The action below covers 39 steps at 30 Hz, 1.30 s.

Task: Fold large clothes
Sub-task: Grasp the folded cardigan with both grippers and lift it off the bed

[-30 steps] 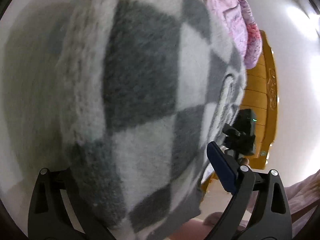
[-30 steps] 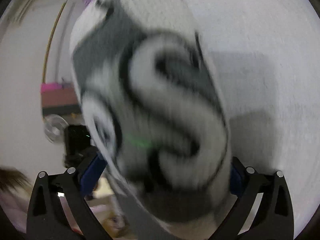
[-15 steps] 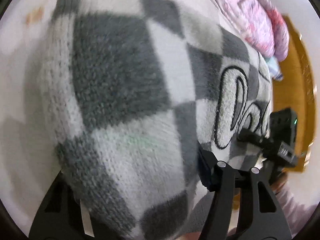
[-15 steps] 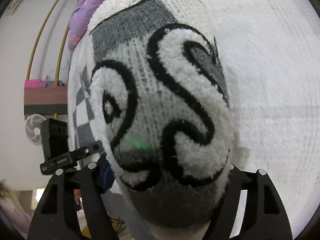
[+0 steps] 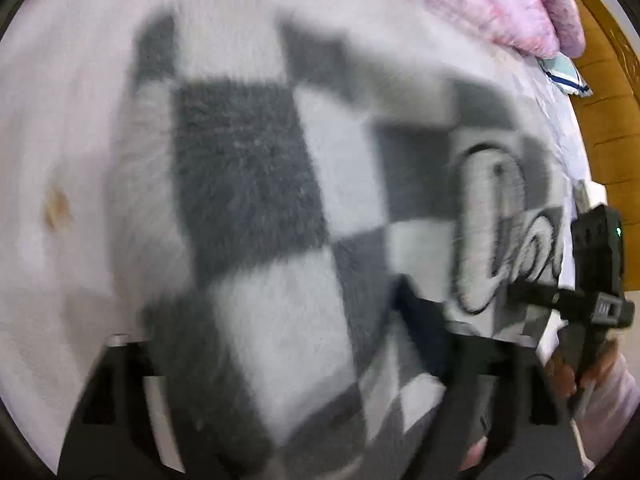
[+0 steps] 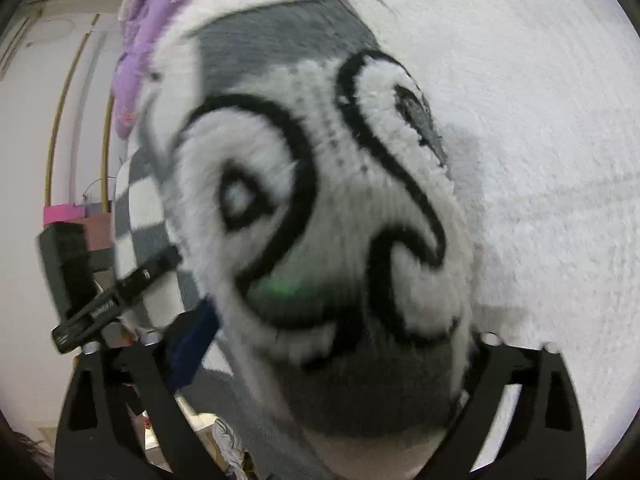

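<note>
The thick grey-and-white checked knit sweater [image 5: 256, 208] with looped black-outlined lettering on its front bulges between both my tools and spreads over the white textured bedspread [image 6: 560, 128] beyond. My left gripper [image 5: 276, 356] pinches a bunched fold of the checked part, its dark fingers pressed into the cloth on either side. My right gripper [image 6: 332, 364] bites the lettered part, the fuzzy white script swelling up right before its camera, the blue-padded finger [image 6: 192, 344] at the left squeezed against the knit. In the left wrist view I see the right tool far to the right, so the two holds sit along one edge. I judge this garment soft, bulky and fairly heavy; it will sag and stretch if hung from one corner. It looks grippy, not slippery, so firm pinches at seam or hem should hold. A pink-and-purple fleecy blanket [image 5: 500, 4] lies heaped at the far side, near a brown wooden headboard [image 5: 600, 128].
</note>
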Tool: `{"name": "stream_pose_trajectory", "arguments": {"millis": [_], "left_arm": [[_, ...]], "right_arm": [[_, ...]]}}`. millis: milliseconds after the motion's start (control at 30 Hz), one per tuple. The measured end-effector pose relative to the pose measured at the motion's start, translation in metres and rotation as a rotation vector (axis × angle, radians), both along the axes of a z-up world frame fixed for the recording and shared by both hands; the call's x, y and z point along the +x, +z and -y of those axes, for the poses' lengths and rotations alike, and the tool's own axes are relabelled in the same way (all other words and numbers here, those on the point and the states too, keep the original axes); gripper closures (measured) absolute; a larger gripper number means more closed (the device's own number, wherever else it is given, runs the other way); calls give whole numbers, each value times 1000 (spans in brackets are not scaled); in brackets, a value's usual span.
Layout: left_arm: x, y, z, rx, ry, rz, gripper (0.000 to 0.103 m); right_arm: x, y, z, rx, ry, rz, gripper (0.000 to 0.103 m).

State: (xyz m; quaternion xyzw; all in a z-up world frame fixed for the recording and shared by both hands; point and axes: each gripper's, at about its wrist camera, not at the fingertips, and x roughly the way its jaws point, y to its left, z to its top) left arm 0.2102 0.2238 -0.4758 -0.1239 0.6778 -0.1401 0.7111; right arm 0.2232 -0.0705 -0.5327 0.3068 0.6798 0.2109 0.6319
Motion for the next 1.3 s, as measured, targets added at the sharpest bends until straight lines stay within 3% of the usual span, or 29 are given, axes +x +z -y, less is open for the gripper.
{"name": "stream_pose_trajectory", "arguments": {"millis": [67, 167, 233, 267, 333, 400, 433, 467, 500, 567, 767, 967, 1133, 1300], "left_arm": [[-13, -19, -24, -159, 87, -78, 15], [-31, -40, -38, -320, 167, -92, 14], [-34, -55, -29, -415, 146, -105, 10], [-33, -58, -23, -426, 127, -100, 5], [-27, -59, -9, -409, 109, -89, 5], [-27, -58, -7, -409, 167, -85, 7], [-28, -56, -6, -399, 187, -83, 20], [-31, -49, -6, -390, 194, -72, 32], [-35, -38, -4, -369, 193, -47, 37], [-41, -25, 1, -352, 179, -23, 45], [-49, 21, 25, -312, 182, -1, 48], [-73, 84, 39, -315, 173, -9, 48], [-97, 159, 72, -272, 152, 30, 48], [-132, 238, 114, -267, 96, 135, 48]], "right_arm": [[5, -3, -1, 13, 21, 15, 6], [13, -6, -2, 40, 75, 73, 6], [17, -12, -3, 74, 85, 121, 6], [17, -14, -3, 86, 82, 142, 5], [9, -18, 0, 96, 74, 171, 5], [5, -17, 0, 81, 58, 159, 7], [2, -9, 3, 66, 51, 152, 10], [-4, -2, 2, 57, 46, 151, 20], [-9, 7, 5, 57, 28, 154, 30], [-15, 20, 8, 81, 17, 152, 38], [-18, 52, 37, 109, 23, 141, 42], [-62, 123, 59, 76, 13, 130, 42], [-101, 189, 90, 43, -29, 169, 42], [-144, 261, 135, 29, -95, 271, 42]]}}
